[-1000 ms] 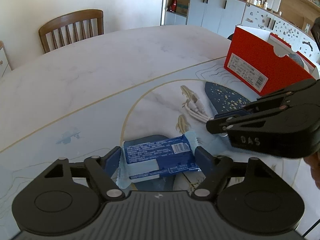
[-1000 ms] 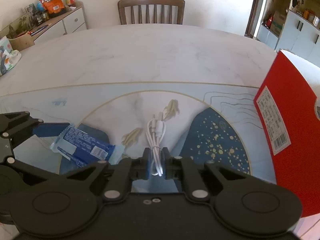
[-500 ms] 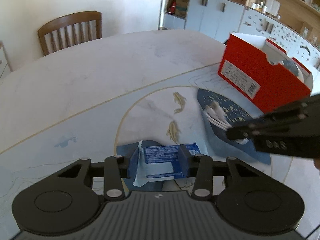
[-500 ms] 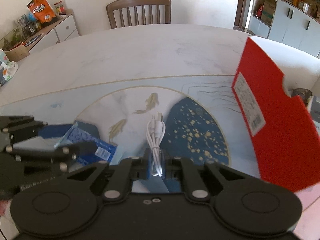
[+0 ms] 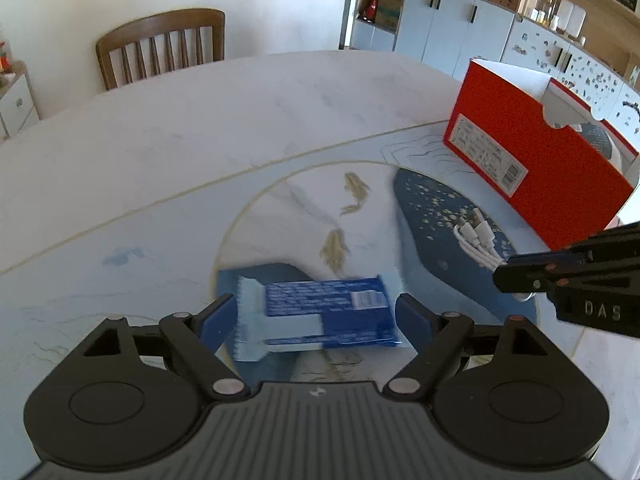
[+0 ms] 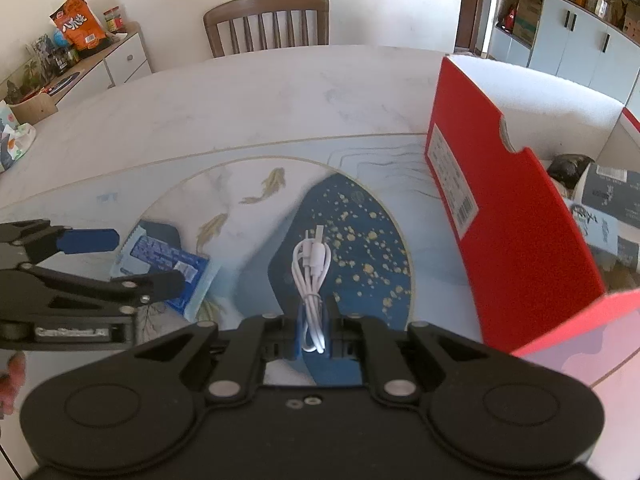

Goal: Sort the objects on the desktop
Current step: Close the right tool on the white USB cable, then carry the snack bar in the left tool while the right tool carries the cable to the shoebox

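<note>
Over the near edge of the counter (image 5: 200, 128), both your hands tilt steeply downward, the left one beside the right. At the counter's right edge the red box (image 6: 516, 216) stands open; inside it you can see a dark carton with a label and a dark rounded thing, too hidden to name. Your left claw (image 5: 316, 316) has just been opening and now gapes wide, its blue pads either side of the blue snack packet (image 5: 320, 314) without pressing it; the packet lies flat on the counter, near the front edge, on the painted circle. Your right claw (image 6: 314, 330) is clenched on the coiled white cable (image 6: 312, 264), which juts forward from the pads over the dark blue speckled patch, just left of the red box and apart from it.
</note>
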`<state>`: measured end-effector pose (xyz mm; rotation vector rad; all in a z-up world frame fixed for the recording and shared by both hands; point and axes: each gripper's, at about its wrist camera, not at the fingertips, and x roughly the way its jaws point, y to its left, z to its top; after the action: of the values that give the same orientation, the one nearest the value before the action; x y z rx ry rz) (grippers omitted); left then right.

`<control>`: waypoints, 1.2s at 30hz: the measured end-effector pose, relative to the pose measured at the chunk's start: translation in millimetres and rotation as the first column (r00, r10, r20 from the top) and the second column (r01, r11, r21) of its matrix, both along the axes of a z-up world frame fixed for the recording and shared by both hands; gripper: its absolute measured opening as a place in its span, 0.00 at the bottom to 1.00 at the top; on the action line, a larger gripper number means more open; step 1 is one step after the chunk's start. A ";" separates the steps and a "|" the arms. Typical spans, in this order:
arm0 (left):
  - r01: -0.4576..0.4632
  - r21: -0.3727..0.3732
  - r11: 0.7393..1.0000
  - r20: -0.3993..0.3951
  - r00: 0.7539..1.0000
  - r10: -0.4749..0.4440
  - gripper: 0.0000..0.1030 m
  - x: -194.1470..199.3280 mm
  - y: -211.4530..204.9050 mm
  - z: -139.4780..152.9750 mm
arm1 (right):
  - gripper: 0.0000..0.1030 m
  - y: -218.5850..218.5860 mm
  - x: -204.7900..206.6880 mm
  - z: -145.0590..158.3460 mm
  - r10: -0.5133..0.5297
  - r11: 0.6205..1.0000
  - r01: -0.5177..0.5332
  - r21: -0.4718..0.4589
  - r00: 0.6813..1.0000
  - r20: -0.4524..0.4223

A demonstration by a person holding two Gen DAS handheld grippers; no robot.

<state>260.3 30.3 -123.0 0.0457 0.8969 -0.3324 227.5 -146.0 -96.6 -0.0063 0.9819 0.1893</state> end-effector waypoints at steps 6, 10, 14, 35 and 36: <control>0.025 0.021 0.999 0.031 0.999 -0.025 1.00 -4.1 -14.0 -3.6 | 0.09 -7.3 -5.4 -3.6 0.000 1.000 0.000 0.003 1.000 -0.010; 0.004 0.080 0.997 0.020 1.000 -0.006 1.00 -2.7 -19.3 -13.0 | 0.06 -12.9 -7.1 -5.9 -0.005 1.000 0.005 0.008 1.000 -0.011; -0.005 0.110 0.994 0.026 1.000 0.002 1.00 -2.5 -18.8 -19.5 | 0.05 -12.1 -6.7 -8.8 0.017 1.000 -0.017 -0.001 1.000 -0.012; 0.017 0.108 0.994 0.039 0.999 -0.022 0.86 -1.3 -19.4 -15.7 | 0.13 7.6 -12.9 -23.4 0.102 0.993 -0.103 -0.059 0.995 -0.014; 0.023 0.109 0.994 0.041 0.999 -0.028 0.84 -1.4 -19.7 -15.2 | 0.11 7.6 -12.9 -23.6 0.096 0.994 -0.096 -0.060 0.995 -0.011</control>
<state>258.9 10.7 -138.2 0.1638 0.8722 -0.3052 214.7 -138.4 -120.3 -0.1088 0.9961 0.2481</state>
